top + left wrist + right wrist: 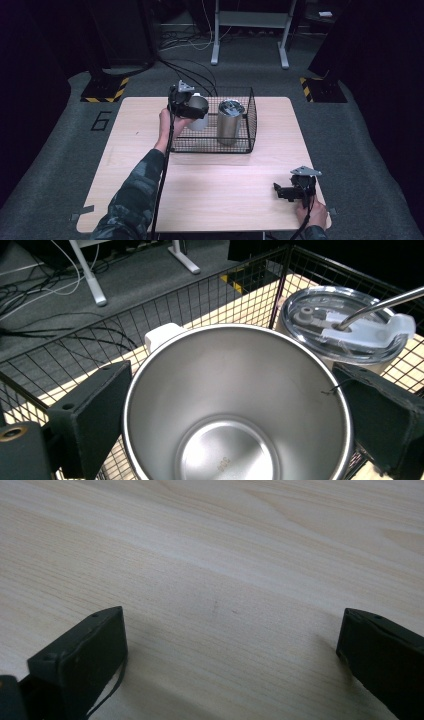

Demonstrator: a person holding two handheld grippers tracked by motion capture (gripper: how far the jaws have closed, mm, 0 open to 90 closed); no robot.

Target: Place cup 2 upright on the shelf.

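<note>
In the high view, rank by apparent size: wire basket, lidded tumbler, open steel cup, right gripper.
1. Wire basket, clearly largest.
2. Lidded tumbler.
3. Open steel cup and right gripper: unsure, since the left gripper partly hides the cup.

Left hand-held gripper clamped, raised; right hand-held gripper agape, low
</note>
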